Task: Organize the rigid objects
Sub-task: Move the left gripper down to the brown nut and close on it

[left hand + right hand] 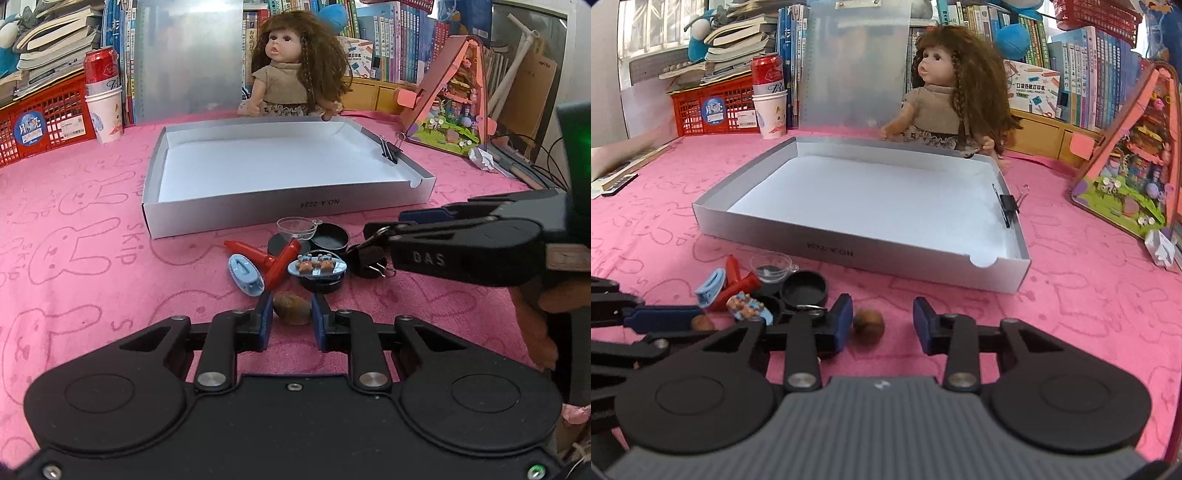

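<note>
A shallow grey box with white floor lies open on the pink cloth. Just before its near wall are clustered two black lids, a clear cup, red clips, a blue clip, a bear-decorated disc, and two brown nuts.

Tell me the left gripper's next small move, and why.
Probably close the left hand-held gripper: its open blue pads already flank the brown nut on the pink cloth, and the silver box just beyond is empty.

Both views low, facing box (shared).
</note>
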Demonstrator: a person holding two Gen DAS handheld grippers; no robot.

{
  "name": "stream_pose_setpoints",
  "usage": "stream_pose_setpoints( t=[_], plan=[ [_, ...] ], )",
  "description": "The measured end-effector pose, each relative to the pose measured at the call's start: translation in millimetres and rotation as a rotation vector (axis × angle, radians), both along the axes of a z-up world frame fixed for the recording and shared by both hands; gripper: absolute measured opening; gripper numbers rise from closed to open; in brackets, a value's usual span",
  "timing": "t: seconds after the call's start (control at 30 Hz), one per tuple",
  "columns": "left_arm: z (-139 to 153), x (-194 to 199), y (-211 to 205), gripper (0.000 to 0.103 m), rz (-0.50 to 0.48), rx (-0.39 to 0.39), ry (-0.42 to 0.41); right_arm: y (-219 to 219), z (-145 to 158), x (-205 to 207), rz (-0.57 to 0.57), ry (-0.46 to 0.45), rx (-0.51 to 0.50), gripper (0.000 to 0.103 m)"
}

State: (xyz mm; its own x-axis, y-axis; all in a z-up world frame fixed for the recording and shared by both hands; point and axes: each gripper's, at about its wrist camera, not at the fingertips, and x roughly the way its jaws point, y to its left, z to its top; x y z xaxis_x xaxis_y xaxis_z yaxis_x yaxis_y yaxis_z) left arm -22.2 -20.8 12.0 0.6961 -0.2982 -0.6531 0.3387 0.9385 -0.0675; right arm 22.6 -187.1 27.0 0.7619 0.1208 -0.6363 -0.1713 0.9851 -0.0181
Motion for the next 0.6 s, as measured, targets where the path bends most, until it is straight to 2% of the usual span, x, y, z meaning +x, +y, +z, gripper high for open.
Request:
stream_pose_setpoints(
  t=[0.13, 0.23, 0.6],
  plan=[
    [-1, -2, 0, 0.021, 0.002, -0.001, -0.004, 0, -3, 3, -0.003, 0.017, 0.019, 0.033],
    [-1, -4, 0, 0.021, 0.001, 0.002, -0.013, 2, -5, -2, -0.011, 0.008, 0.013, 0.028],
    [-3, -7, -3, 0.022, 0.007, 0.012, -0.031, 0, -5, -14, -0.051, -0.007, 0.029, 0.024]
  ],
)
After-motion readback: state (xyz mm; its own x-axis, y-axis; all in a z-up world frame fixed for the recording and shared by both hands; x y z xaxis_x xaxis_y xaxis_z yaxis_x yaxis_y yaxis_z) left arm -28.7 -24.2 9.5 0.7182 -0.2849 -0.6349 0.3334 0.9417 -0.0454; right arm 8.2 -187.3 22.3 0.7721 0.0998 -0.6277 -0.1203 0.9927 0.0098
